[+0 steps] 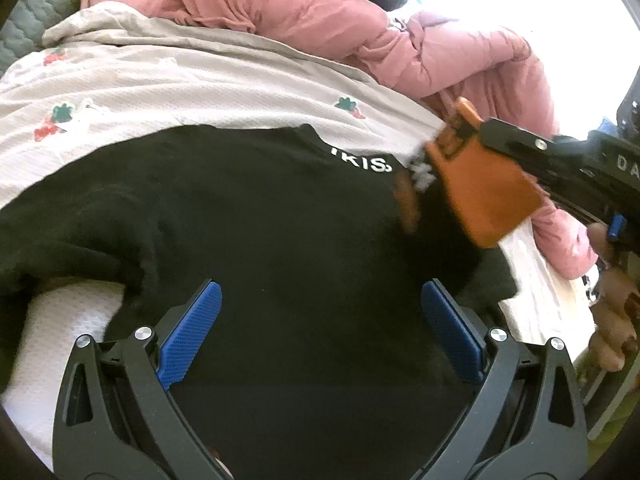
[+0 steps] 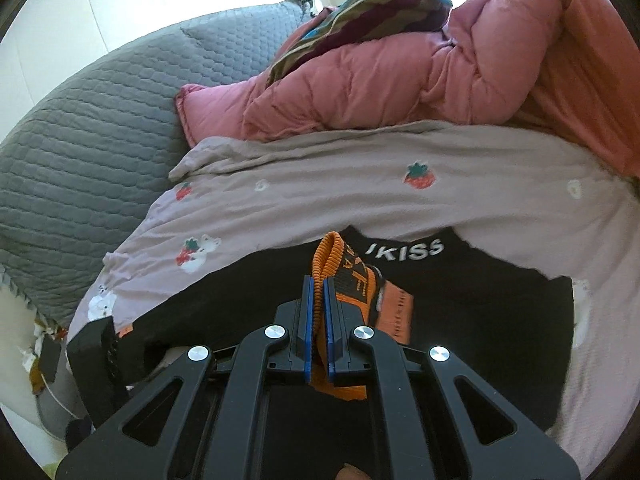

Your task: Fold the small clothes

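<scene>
A black garment (image 1: 280,220) with white "KISS" lettering (image 2: 408,250) lies spread on a strawberry-print sheet (image 2: 320,196). My left gripper (image 1: 322,320) hovers open just above the garment's near part, blue pads wide apart with nothing between them. My right gripper (image 2: 319,284) is shut on a small orange knitted piece with black markings (image 2: 334,256), which sticks up past the fingertips and hangs over the black garment near its collar. In the left wrist view the same orange piece (image 1: 484,192) shows at the right, with a person's hand (image 1: 612,312) behind it.
A pink puffy quilt (image 2: 400,80) is bunched along the far side, with a striped dark cloth (image 2: 372,4) on top. A grey quilted cover (image 2: 88,132) lies at the far left. A white textured cloth (image 1: 68,312) shows under the garment's near-left edge.
</scene>
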Demonstrator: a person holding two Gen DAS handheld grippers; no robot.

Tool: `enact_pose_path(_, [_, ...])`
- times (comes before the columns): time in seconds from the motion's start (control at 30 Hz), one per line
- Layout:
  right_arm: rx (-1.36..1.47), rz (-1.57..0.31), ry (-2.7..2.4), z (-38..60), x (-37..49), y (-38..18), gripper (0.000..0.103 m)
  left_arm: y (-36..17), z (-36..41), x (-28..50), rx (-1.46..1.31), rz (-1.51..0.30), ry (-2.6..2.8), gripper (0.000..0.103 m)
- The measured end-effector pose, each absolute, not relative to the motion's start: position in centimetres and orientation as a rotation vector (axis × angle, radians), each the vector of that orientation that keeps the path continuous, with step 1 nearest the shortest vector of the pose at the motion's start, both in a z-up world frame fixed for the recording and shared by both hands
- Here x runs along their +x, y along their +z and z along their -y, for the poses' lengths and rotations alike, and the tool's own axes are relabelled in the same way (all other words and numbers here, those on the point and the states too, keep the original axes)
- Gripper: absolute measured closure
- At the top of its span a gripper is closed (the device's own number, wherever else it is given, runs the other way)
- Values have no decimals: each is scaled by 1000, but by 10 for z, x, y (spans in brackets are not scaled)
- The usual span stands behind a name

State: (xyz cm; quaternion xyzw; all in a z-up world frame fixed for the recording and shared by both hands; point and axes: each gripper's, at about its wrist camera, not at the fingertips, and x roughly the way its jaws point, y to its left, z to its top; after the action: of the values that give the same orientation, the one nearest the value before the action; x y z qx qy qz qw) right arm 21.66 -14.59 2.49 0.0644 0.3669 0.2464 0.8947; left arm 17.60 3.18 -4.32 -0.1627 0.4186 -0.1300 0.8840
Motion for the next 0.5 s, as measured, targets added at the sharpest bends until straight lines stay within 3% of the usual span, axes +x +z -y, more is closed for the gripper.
enact_pose_path(0.27, [148, -782, 548, 137, 219, 13, 94, -45, -24, 177, -350, -867, -325, 9])
enact_pose_path(0.33, [160, -782, 544, 142, 219, 13, 85, -47, -25, 180, -357, -871, -329, 9])
enact_pose_path(0.5, [186, -775, 473, 175, 219, 9, 75, -56, -33, 187, -396, -905, -312, 9])
